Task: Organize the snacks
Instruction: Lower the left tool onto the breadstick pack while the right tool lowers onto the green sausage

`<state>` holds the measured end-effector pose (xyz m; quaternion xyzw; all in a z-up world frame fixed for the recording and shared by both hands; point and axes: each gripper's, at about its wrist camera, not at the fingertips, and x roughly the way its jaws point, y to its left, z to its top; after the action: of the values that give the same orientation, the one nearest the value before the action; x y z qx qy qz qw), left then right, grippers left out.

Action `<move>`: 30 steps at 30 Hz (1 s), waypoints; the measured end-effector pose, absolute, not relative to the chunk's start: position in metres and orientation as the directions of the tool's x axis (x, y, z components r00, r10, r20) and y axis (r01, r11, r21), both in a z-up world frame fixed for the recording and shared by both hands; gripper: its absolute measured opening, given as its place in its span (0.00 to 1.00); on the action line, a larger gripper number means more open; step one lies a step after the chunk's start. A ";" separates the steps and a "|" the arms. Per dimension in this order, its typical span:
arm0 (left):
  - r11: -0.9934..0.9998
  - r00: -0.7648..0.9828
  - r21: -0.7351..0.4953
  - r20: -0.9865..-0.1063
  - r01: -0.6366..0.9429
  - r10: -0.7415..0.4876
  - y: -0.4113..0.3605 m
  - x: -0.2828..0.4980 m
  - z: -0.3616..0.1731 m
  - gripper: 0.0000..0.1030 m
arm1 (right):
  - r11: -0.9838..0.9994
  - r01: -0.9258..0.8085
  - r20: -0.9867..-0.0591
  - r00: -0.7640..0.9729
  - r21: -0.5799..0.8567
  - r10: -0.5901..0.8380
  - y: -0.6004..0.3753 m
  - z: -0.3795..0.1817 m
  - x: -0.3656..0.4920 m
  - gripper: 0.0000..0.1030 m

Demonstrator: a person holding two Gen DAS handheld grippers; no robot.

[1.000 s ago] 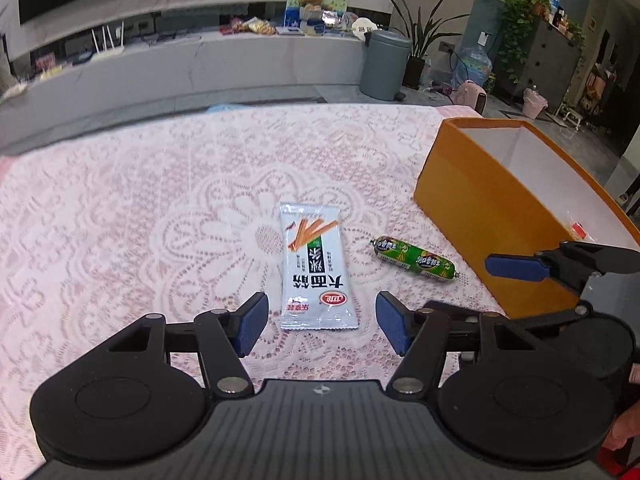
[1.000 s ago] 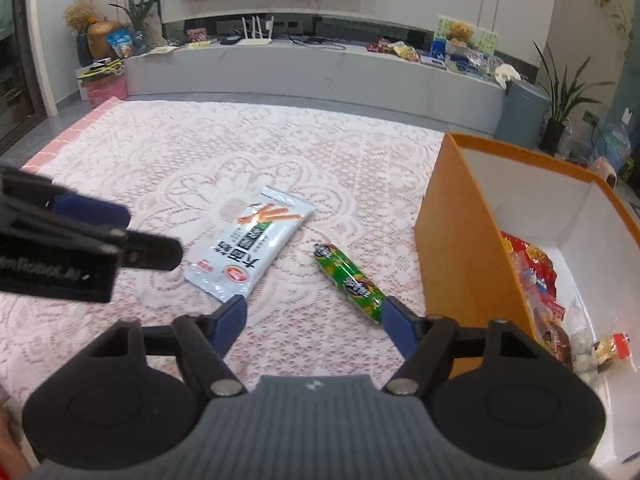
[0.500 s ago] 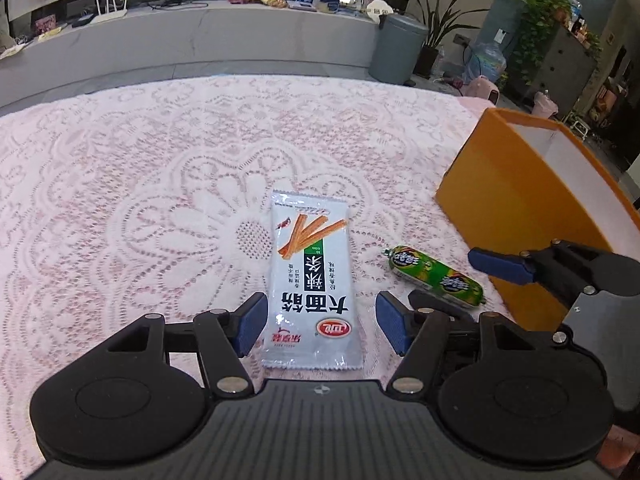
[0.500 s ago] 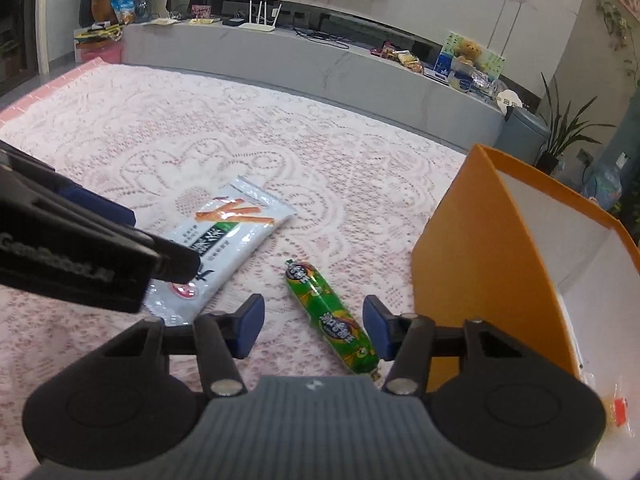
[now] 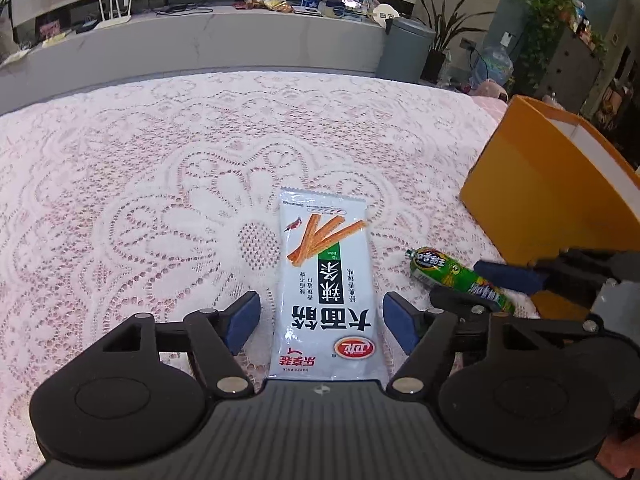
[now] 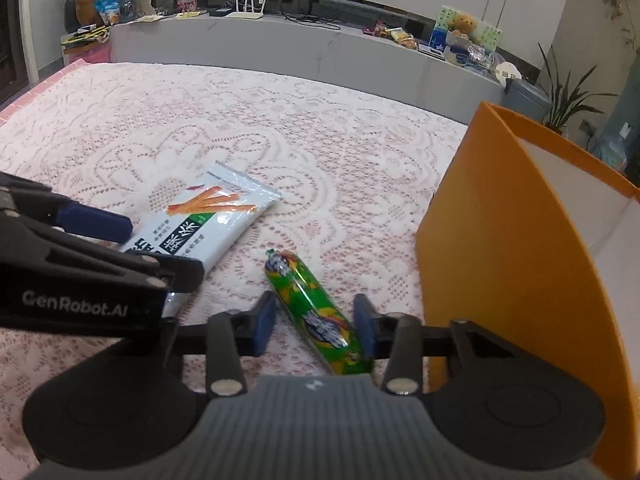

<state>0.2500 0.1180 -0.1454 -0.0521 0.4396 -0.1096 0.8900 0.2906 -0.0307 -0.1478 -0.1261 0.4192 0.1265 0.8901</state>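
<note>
A white snack packet [image 5: 326, 280] [image 6: 208, 220] lies flat on the lace tablecloth [image 5: 160, 200]. My left gripper [image 5: 320, 320] [image 6: 152, 246] straddles its near end; its jaws are opening and the pads stand clear of the packet's edges. To the packet's right lies a green sausage stick [image 5: 448, 272] [image 6: 308, 304]. My right gripper [image 6: 314, 324] [image 5: 484, 286] is low around the stick and its jaws are closing. The stick lies slantwise between the pads, with a gap still showing at the left pad. The orange box [image 5: 540, 208] [image 6: 500, 260] stands open at the right.
The orange box's wall rises close beside the right gripper. Beyond the table's far edge run a long grey counter [image 6: 320, 48] with clutter and a grey bin [image 5: 404, 52]. The two grippers sit close side by side.
Both grippers came down and forward onto their snacks. The right jaws narrowed around the green stick. The left jaws spread a little wider about the white packet.
</note>
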 end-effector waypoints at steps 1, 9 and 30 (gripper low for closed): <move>0.969 0.591 -0.200 -0.768 0.148 -0.248 0.120 0.250 -0.144 0.80 | 0.937 -0.336 -0.782 0.608 -0.094 0.139 -0.031 -0.146 0.290 0.31; 0.969 0.593 -0.208 -0.767 0.131 -0.245 0.128 0.249 -0.143 0.79 | 0.949 -0.315 -0.797 0.569 0.014 0.201 -0.030 -0.145 0.290 0.24; 0.990 0.608 -0.017 -0.788 0.140 -0.099 0.093 0.255 -0.146 0.55 | 0.978 -0.210 -0.827 0.550 -0.004 0.115 -0.046 -0.146 0.288 0.21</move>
<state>0.2550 0.0929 -0.1464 0.0230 0.4376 -0.0667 0.8964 0.2883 -0.0456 -0.1460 -0.0510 0.4650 0.0924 0.8790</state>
